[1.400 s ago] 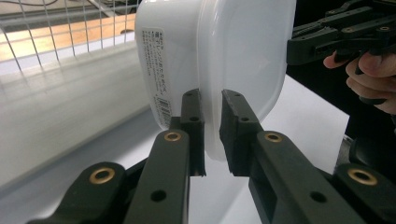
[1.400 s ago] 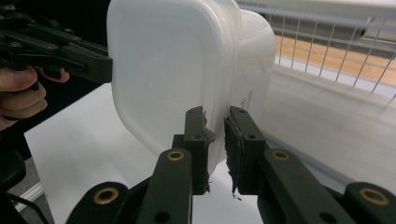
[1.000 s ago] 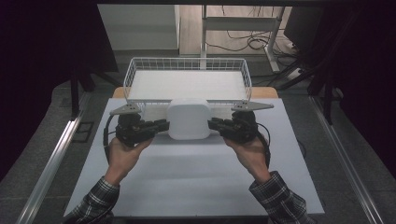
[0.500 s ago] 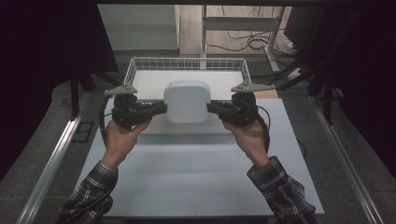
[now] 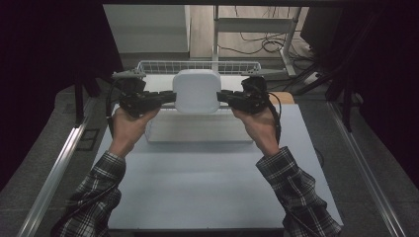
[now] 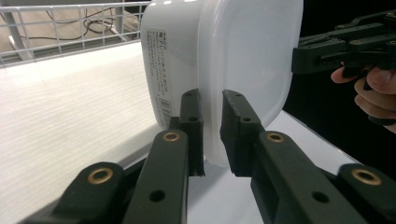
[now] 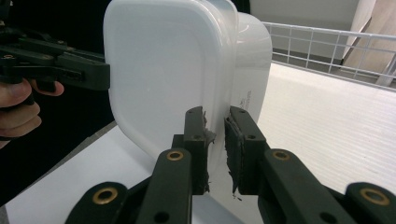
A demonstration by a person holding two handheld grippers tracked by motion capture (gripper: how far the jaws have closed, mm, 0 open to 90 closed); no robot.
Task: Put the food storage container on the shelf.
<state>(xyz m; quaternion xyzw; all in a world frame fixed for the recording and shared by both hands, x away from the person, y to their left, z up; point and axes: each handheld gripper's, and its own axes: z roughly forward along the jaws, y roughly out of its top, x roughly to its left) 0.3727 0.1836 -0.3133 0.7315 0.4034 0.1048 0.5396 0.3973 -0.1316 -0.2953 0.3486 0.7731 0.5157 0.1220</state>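
Below me the white table (image 5: 207,182) lies bare along its near half, with open room on both sides. At its far end sits the wire basket (image 5: 197,66). I hold the white lidded container (image 5: 196,91) in the air just before the basket's near rim, my left gripper (image 5: 165,98) and right gripper (image 5: 225,97) each clamped on its side rims.

A white wire basket (image 5: 148,65) sits at the white table's (image 5: 207,187) far edge.
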